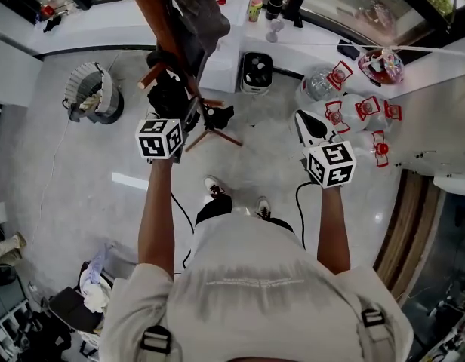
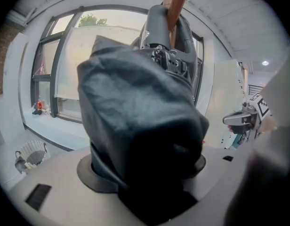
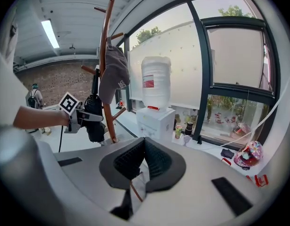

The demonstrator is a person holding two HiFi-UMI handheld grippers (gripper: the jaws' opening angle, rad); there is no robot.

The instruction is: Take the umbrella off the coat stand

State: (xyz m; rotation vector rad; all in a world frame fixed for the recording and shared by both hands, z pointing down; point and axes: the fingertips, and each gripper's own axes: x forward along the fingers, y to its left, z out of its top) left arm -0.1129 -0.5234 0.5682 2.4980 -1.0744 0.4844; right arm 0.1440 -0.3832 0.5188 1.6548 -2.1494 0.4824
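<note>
Low against the coat stand's pole (image 1: 161,21), the folded black umbrella (image 2: 135,126) hangs pinched in your left gripper (image 1: 178,118). Firm that hold, then lift it up and clear before pulling away. Your right gripper (image 3: 144,147), pressed together and empty, can steady the stand.

The umbrella (image 3: 94,119) hangs on the coat stand (image 3: 106,41) below a cap (image 3: 114,74), with a water dispenser (image 3: 156,121) to the right.

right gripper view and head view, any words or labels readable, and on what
No text here can be read.
cap: white print, too small to read.
water bottle: red label, blurred.
shirt: pale line of print across the back, too small to read.
</note>
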